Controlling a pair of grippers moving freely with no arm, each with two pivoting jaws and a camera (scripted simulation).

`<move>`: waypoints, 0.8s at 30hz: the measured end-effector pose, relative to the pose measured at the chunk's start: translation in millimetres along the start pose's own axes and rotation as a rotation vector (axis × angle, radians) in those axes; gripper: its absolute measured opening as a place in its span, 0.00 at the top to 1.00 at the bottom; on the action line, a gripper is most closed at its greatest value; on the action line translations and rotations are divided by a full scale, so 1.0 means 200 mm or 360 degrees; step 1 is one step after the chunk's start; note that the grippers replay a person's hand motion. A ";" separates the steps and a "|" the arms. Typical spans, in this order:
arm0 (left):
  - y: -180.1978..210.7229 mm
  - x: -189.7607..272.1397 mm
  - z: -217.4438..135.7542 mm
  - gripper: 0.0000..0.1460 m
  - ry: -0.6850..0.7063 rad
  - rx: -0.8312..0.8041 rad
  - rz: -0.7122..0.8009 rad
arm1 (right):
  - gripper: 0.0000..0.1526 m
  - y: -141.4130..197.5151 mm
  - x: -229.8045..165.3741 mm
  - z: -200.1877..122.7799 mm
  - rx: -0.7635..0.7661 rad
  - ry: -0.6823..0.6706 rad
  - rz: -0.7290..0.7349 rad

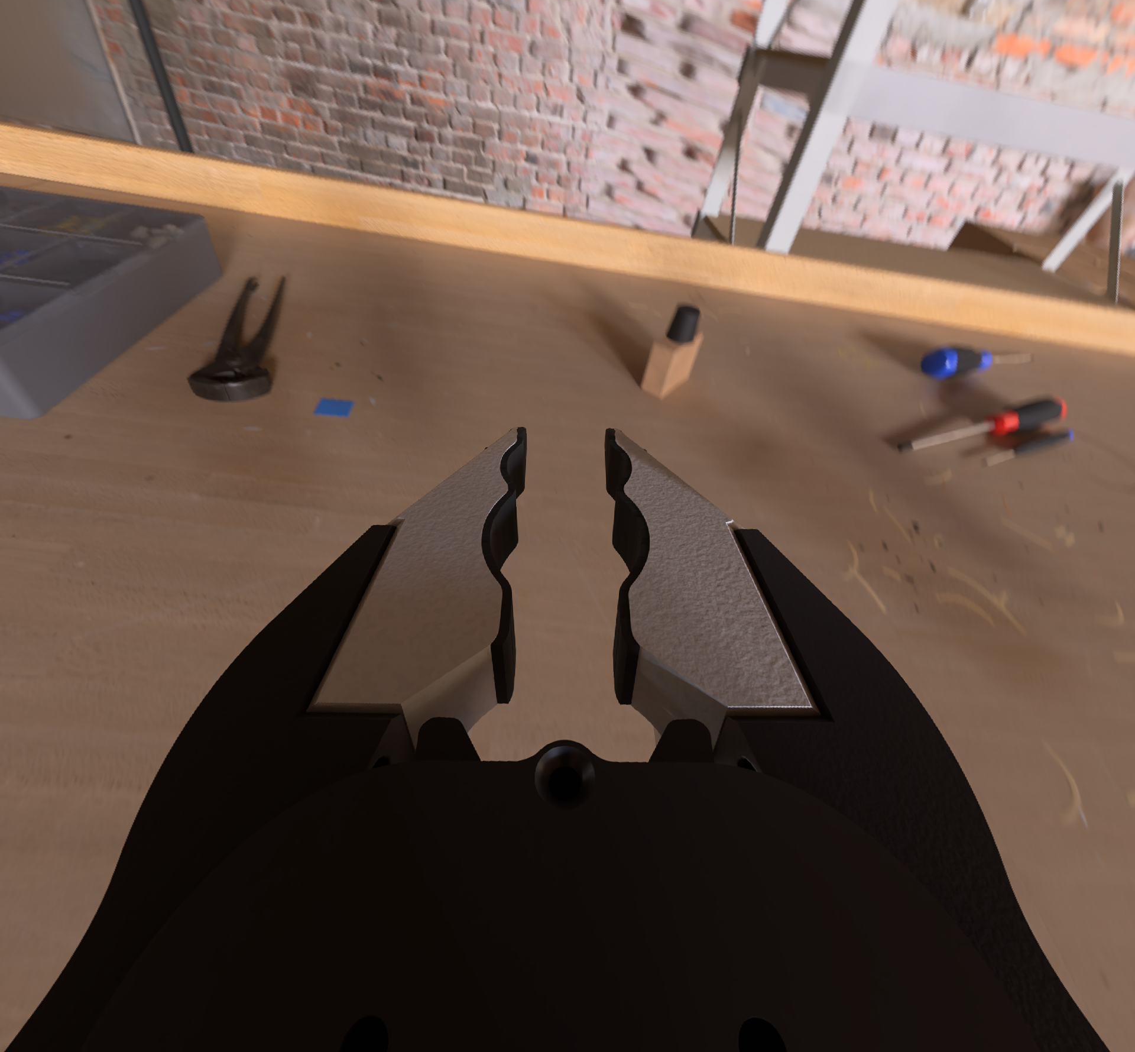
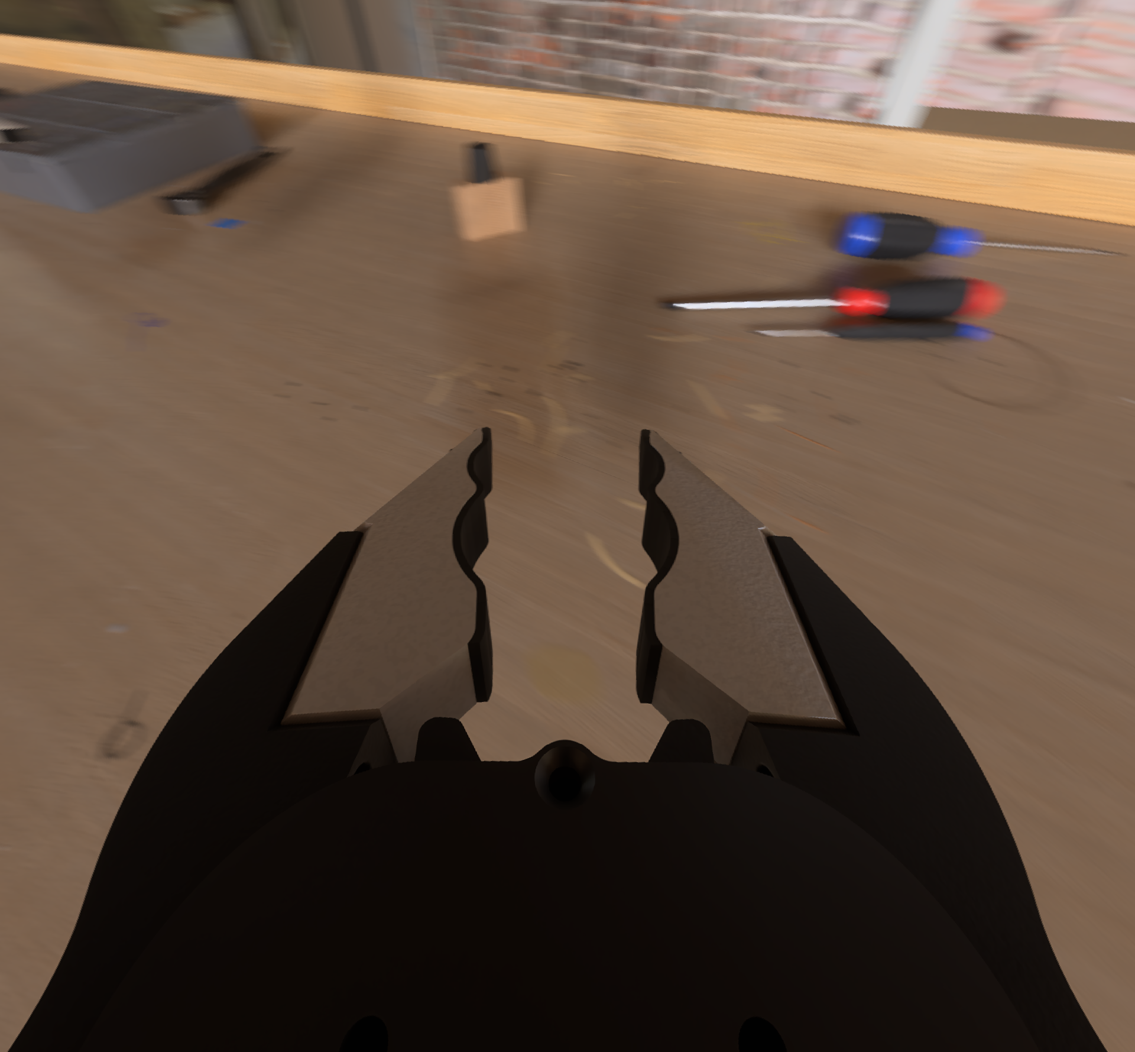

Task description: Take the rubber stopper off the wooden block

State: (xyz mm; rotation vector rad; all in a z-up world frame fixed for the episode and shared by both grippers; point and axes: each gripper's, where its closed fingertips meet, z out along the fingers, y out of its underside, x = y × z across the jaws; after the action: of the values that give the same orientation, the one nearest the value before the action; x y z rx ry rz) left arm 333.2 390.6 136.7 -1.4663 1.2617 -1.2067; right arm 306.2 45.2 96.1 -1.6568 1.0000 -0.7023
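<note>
A small wooden block (image 1: 670, 364) stands on the workbench near its far edge, with a black rubber stopper (image 1: 685, 323) sticking up from its top. In the left wrist view it lies ahead and a little right of my left gripper (image 1: 565, 439), which is open and empty, well short of it. In the right wrist view the block (image 2: 489, 209) and stopper (image 2: 481, 162) are blurred, ahead and slightly left of my right gripper (image 2: 565, 439), which is open wider, empty and far from them.
Black pincers (image 1: 236, 346) and a grey parts box (image 1: 80, 297) lie to the left. A bit of blue tape (image 1: 334, 407) is on the bench. Screwdrivers with blue (image 1: 958, 360) and red (image 1: 1007, 417) handles lie to the right. Wood shavings (image 1: 958, 580) are scattered there. A raised wooden rim (image 1: 553, 224) bounds the bench.
</note>
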 end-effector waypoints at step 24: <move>0.40 0.46 -0.01 0.81 0.0363 -0.0397 0.0191 | 0.61 0.35 1.33 -0.64 -0.0140 0.0652 0.0253</move>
State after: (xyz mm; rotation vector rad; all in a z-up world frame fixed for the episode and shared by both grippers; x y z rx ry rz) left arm 318.8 287.6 72.1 -1.4319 1.6815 -1.1944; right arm 309.5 -256.0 60.2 -1.5169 1.4539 -0.9226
